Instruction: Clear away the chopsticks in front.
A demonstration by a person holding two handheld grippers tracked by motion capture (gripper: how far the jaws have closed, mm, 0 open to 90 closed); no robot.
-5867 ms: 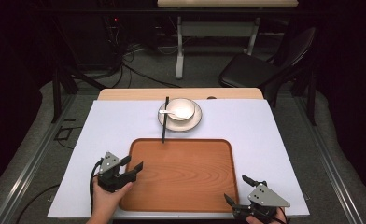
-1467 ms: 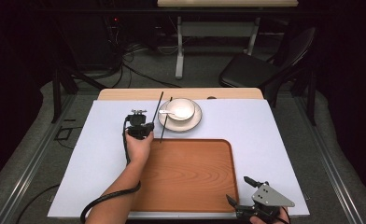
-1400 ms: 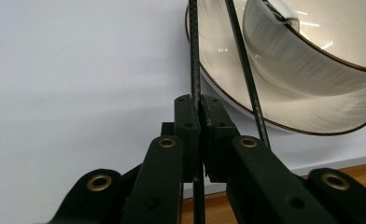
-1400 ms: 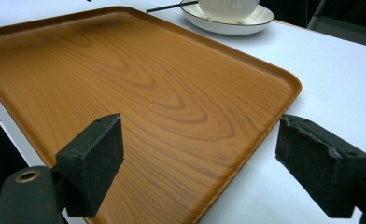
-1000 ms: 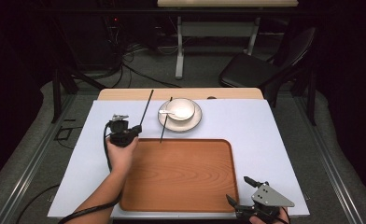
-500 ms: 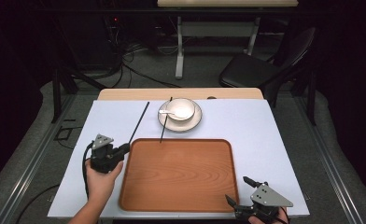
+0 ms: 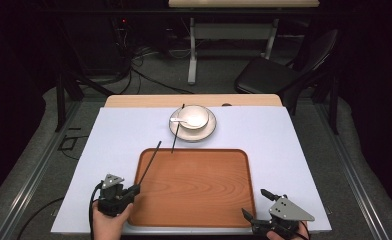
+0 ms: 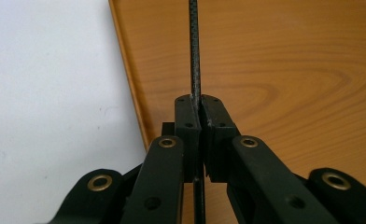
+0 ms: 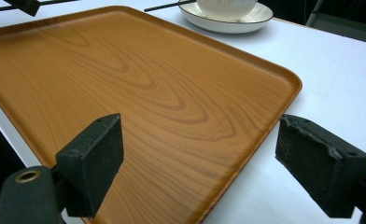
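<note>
Chopstick point(image 7: 149, 162), black and thin, is clamped at its near end in the left gripper point(image 7: 132, 190) at the lower left of the high view. From there it runs up and to the right, its long axis slanting along the left rim of the wooden tray point(image 7: 244, 200), with the far tip just past the tray's upper-left corner. In the left gripper view the pads point(image 8: 188, 122) are pressed tight on the stick, which rises straight up the frame over the tray's left edge, white table point(image 7: 109, 140) to its left. So the held stick lies ahead of the claw, in line with the jaws, and the tray floor is just to the right of it; laying it down would mean a small shift rightward and a lowering, I judge.

Further right, at the upper middle of the frame, a second chopstick point(image 7: 177, 129) leans on the plate point(image 7: 210, 133) holding a white bowl point(image 7: 194, 118) and spoon point(image 7: 180, 121). The left hand is clearly the nearer one to both sticks.

At the lower right, the right gripper point(image 7: 260, 204) rests at the tray's near corner, jaws spread wide and empty, with the tray's corner between them in its own view.
</note>
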